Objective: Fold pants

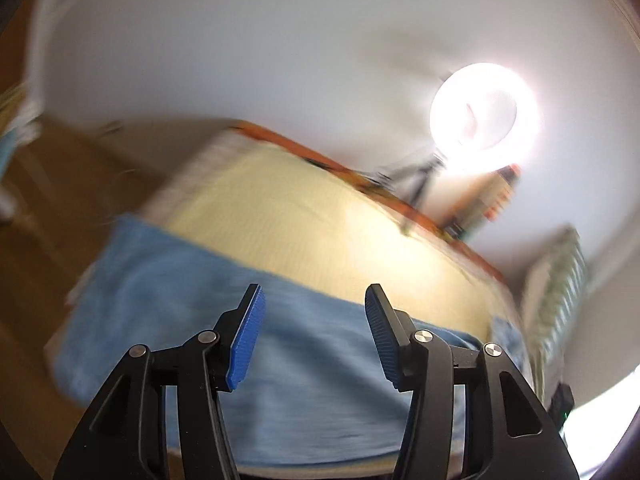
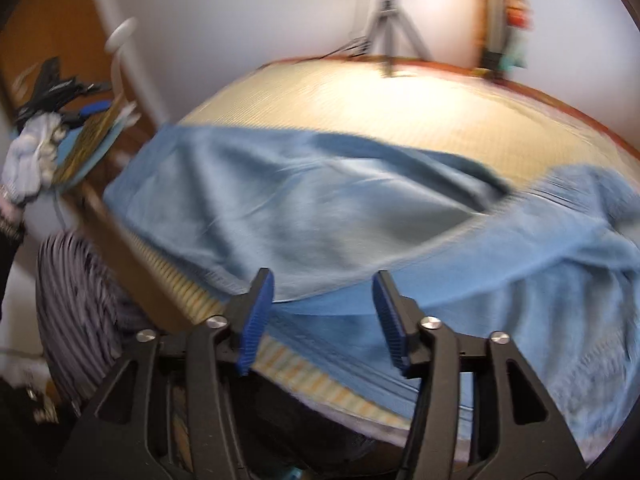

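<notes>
From your left wrist, your left gripper (image 1: 312, 332) hung part-open and empty above the blue pants (image 1: 240, 320) on the straw mat (image 1: 320, 216), while from your right, your right gripper (image 2: 320, 316) gaped empty over one rumpled fold, more folding seemingly left.

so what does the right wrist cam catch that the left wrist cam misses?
Right wrist only: the pants' folds and overlapping layers, a striped cloth hanging at the left, a clutter pile on the far left, and the right gripper, open with nothing between the pads.

Left wrist only: the whole round lamp, a striped thing at the right, and the left gripper, open and empty.

Both: blue pants on the pale mat, tripod, white wall.
</notes>
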Tool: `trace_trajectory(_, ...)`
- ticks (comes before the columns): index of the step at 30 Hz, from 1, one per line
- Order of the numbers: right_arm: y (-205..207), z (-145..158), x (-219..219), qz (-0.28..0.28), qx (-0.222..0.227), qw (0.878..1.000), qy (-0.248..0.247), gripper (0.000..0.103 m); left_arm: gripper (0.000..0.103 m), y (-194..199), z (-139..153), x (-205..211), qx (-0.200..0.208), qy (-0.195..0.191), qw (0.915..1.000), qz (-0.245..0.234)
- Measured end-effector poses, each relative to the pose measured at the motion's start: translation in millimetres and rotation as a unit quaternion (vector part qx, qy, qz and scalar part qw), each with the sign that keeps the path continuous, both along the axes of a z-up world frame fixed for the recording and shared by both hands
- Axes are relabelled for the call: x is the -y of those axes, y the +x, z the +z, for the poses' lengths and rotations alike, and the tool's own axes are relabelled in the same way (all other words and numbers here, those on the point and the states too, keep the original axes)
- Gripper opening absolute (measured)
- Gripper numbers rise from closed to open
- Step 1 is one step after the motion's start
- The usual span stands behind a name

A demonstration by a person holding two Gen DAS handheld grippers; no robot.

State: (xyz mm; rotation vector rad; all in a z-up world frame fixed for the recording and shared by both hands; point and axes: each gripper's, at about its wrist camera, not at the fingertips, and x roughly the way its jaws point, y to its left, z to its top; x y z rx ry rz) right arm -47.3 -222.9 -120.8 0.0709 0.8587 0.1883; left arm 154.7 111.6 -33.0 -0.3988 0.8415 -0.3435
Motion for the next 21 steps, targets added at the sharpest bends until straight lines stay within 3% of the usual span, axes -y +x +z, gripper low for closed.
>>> trace_trajectory(4, -12, 11, 42, -0.089, 0.02, 0.996, 0.006, 0.068, 0.051, 31, 24, 79, -0.001, 0.007, 0.9963, -0.086)
trace_trajectory(7, -24, 16, 80, -0.167, 0.023, 0.986, 0.004, 0.069, 0.052, 45, 32, 141, -0.002, 0.01, 0.9887, -0.149)
trace_trajectory(9, -32, 17, 106, -0.203, 0.024, 0.979, 0.008, 0.069, 0.061, 48, 30, 181, -0.01, 0.007, 0.9816, -0.191)
trace_trajectory(15, -54, 15, 179, -0.282, 0.019, 0.959, 0.013, 0.069, 0.063, 54, 4, 283, -0.067, -0.04, 0.956, -0.283)
trace_trajectory(21, -72, 24, 220, -0.328, 0.031, 0.944, -0.004, 0.069, 0.063, 52, -35, 385, -0.132, -0.057, 0.9244, -0.353)
